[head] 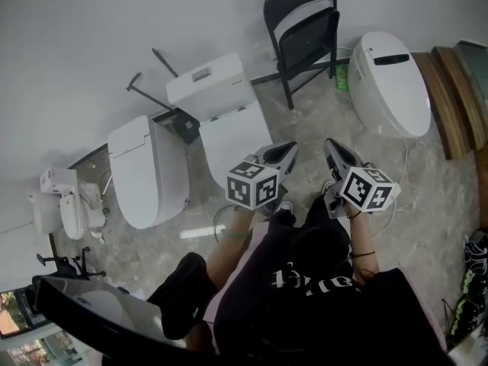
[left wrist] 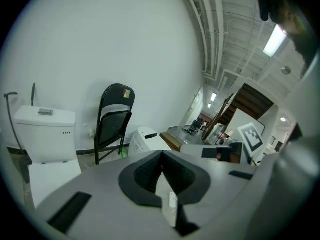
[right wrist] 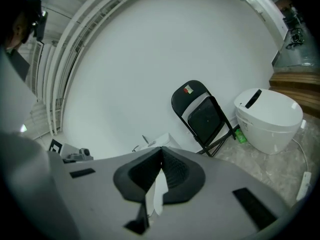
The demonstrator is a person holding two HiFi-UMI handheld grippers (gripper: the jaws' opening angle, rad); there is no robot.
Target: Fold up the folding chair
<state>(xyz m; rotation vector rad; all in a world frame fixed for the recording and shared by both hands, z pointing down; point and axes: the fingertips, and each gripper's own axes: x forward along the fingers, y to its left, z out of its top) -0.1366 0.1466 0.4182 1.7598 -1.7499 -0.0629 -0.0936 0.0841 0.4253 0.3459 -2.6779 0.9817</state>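
Note:
A black folding chair (head: pixel 302 26) leans folded against the white wall, its seat tipped up against the backrest. It also shows in the left gripper view (left wrist: pixel 112 121) and the right gripper view (right wrist: pixel 202 115), well beyond the jaws. My left gripper (head: pixel 291 150) is shut and empty, held over the floor short of the chair. My right gripper (head: pixel 329 145) is also shut with nothing in it, beside the left one. Both sets of jaws sit closed tip to tip in their own views, the left gripper (left wrist: pixel 161 155) and the right gripper (right wrist: pixel 161 151).
A white toilet with a tank (head: pixel 217 109) stands left of the chair, another toilet (head: pixel 145 170) further left. A rounded white toilet (head: pixel 391 82) sits right of the chair, with wooden steps (head: pixel 454 97) beyond. A green bottle (head: pixel 341 77) lies by the chair's legs.

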